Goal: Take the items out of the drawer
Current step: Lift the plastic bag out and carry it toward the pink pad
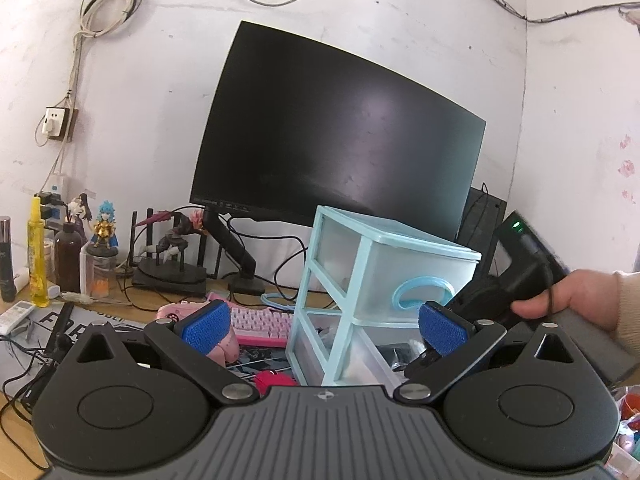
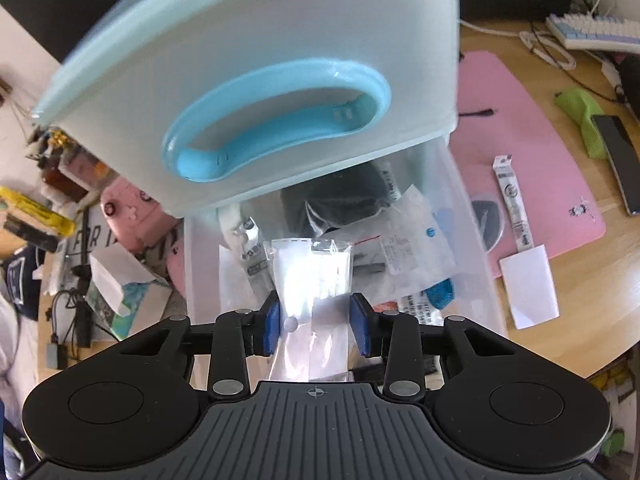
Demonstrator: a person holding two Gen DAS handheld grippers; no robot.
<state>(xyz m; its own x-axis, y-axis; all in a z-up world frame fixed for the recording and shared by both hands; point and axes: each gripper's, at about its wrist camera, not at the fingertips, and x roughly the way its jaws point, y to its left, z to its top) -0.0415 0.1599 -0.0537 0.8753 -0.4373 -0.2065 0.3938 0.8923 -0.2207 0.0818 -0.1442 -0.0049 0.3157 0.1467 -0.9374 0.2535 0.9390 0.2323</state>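
Observation:
A light blue drawer unit [image 1: 380, 264] stands on the desk with its lower drawer [image 1: 372, 344] pulled out. In the right wrist view the upper drawer's blue handle [image 2: 276, 120] fills the top. Below it the open drawer [image 2: 472, 216] holds several packets and a dark pouch [image 2: 336, 204]. My right gripper [image 2: 316, 324] points down into it. A clear plastic packet [image 2: 312, 272] lies between its blue pads [image 2: 273, 326], whose faces sit at the packet's edges without squeezing it. My left gripper [image 1: 324, 324] hovers open and holds nothing, just in front of the unit. A hand [image 1: 576, 300] holds the right gripper's handle.
A pink mat [image 2: 520, 112] to the right of the drawer carries a long white packet [image 2: 514, 204], a white card [image 2: 528, 286] and a dark round item [image 2: 486, 220]. A black monitor [image 1: 340, 132], a pink keyboard [image 1: 260, 322], figurines and bottles crowd the desk's back and left.

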